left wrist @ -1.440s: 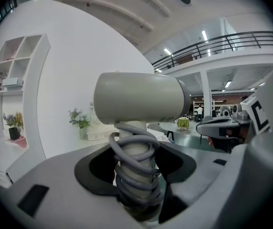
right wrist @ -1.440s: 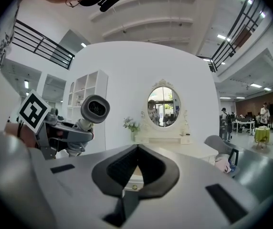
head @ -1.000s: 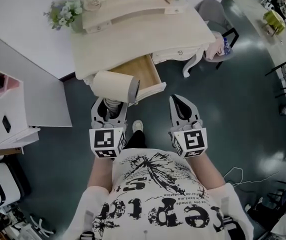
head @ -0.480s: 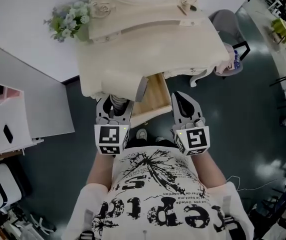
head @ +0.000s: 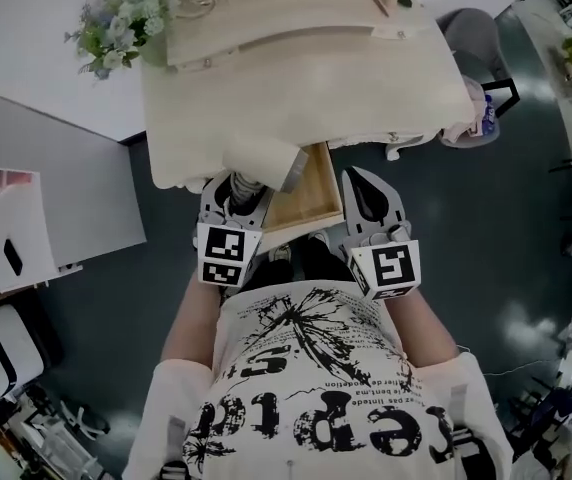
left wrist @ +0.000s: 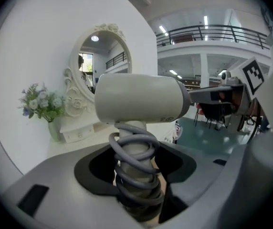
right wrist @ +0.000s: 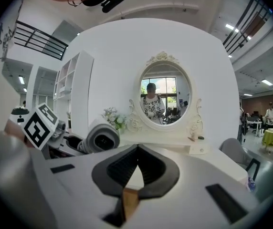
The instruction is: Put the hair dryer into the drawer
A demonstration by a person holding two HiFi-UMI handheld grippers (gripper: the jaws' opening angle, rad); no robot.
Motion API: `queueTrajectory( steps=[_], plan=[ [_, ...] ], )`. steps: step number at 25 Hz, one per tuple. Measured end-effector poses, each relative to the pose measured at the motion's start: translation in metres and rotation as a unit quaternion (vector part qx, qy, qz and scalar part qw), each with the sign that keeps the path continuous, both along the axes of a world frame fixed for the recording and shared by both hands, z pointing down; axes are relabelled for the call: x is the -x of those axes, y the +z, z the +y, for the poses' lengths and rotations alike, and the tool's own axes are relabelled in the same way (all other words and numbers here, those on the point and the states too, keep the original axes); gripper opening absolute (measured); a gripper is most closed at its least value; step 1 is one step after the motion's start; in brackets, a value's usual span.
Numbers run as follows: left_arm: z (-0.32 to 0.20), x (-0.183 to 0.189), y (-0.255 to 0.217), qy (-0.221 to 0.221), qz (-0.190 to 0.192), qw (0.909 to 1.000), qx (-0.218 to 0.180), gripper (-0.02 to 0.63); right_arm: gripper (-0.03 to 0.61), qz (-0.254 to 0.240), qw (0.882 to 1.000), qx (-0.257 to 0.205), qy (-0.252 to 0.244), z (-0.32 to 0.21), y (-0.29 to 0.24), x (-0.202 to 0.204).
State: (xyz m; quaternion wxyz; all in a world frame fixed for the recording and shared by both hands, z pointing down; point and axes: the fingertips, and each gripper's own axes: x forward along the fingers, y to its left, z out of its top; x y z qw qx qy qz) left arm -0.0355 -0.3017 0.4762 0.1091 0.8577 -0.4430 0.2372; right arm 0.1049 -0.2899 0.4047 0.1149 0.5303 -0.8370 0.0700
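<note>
Between the two grippers, just ahead of their tips: the drawer [head: 308,198], standing open from the desk [head: 386,78], wood bottom bare. Left gripper [head: 238,190] clamped on the handle of the hair dryer [left wrist: 139,99], cord coiled round that handle inside the jaws. Barrel sits above and ahead of the jaws, one end facing the right gripper [right wrist: 137,146]. Right gripper pressed together, empty. Step in hand, as I judge it: lowering in. Carry the barrel clear of the drawer's near side wall, tip it flat, go low before release, watch the cord on the rim
</note>
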Motion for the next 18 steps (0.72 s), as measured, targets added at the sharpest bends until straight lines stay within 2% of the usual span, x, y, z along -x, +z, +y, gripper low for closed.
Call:
queueTrajectory(
  steps=[4,7,12,18],
  plan=[
    [-0.01,-0.02,0.046,0.059,-0.035,0.9961,0.055,0.252,0.017,-0.007,1.0,0.018,-0.002,-0.013,0.015,-0.008],
    [-0.006,-0.034,0.08,0.123,-0.087,0.9847,0.088,0.252,0.017,-0.009,0.999,0.038,-0.009,-0.016,0.029,-0.011],
    [0.001,-0.054,0.136,0.231,-0.162,0.9499,0.134,0.252,0.017,-0.01,0.998,0.06,-0.003,-0.022,0.047,-0.02],
    [0.011,-0.06,0.206,0.308,-0.22,0.9031,0.202,0.252,0.017,-0.032,0.996,0.083,0.011,-0.027,0.061,-0.027]
  ],
)
